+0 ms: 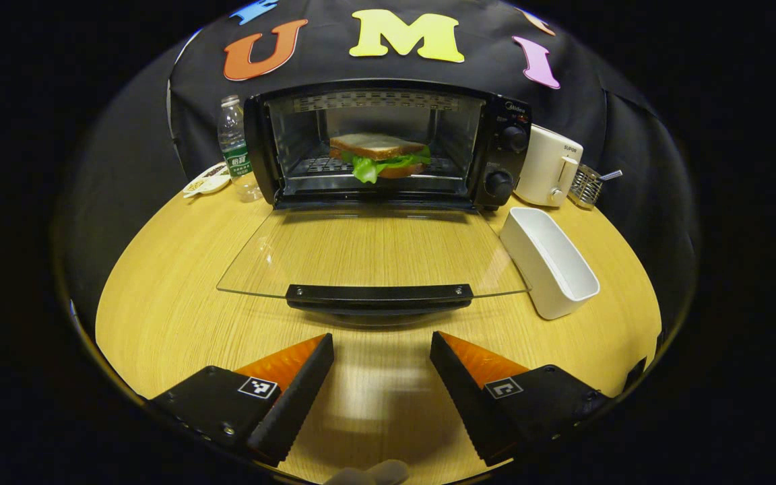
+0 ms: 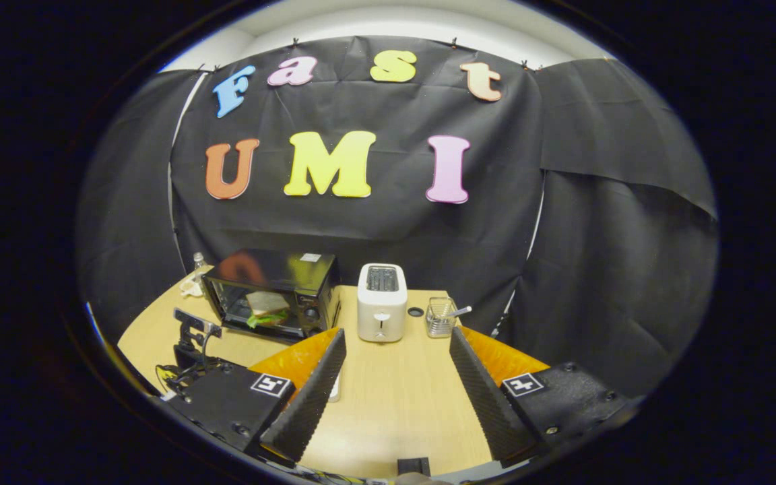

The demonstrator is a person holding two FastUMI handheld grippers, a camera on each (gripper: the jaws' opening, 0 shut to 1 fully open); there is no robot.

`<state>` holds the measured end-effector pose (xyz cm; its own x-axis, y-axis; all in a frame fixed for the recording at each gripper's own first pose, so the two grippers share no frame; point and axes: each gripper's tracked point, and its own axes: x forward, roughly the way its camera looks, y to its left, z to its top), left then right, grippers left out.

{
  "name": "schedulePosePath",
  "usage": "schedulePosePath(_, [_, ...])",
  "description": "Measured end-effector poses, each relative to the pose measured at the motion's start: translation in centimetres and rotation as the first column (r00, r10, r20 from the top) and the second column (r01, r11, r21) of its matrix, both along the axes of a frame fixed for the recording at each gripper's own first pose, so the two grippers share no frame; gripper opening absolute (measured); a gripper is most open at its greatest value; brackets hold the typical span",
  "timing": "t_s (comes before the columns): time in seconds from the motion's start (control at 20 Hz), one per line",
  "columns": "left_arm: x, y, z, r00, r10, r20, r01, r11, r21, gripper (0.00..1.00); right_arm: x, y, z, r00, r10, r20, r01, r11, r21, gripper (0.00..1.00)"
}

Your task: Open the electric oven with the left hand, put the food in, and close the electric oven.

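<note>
Oven door down, sandwich inside

Left gripper [image 1: 381, 357] hangs spread wide, pinching nothing, just short of the door handle [image 1: 379, 295]. Right gripper [image 2: 395, 364] is spread too, holding nothing. Sandwich [image 1: 380, 156] sits inside the electric oven [image 1: 388, 145] by the table's [image 1: 159, 316] far edge.

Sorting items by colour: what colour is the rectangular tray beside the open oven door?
White; the tray shows best in the left gripper view.

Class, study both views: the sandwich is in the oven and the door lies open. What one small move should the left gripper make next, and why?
Probably ease the left gripper forward to the door handle. The sandwich already sits on the rack inside the oven, the glass door lies flat open, and the jaws stand open just short of the handle, so closing remains.
</note>
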<state>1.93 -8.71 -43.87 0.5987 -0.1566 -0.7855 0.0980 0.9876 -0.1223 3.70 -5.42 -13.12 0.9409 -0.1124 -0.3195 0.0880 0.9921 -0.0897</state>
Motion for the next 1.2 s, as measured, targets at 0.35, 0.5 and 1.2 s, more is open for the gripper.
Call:
schedulePosePath(0.35, [1.2,-0.4,-1.0,1.0,-0.011,0.004,0.011,1.0,0.003,0.95,0.5,0.2,-0.6,1.0,-0.011,-0.025,0.011,1.0,0.001,0.99])
schedulePosePath(0.5, [1.3,-0.6,-0.8,1.0,-0.01,-0.006,0.01,1.0,-0.001,0.95,0.9,0.1,-0.4,1.0,-0.014,-0.022,0.015,1.0,0.003,0.99])
schedulePosePath(1.2, [5.4,-0.1,5.4,0.997,0.0,0.076,0.0,1.0,-0.001,0.95,2.6,0.4,-0.7,1.0,0.01,-0.016,-0.009,0.997,0.071,0.99])
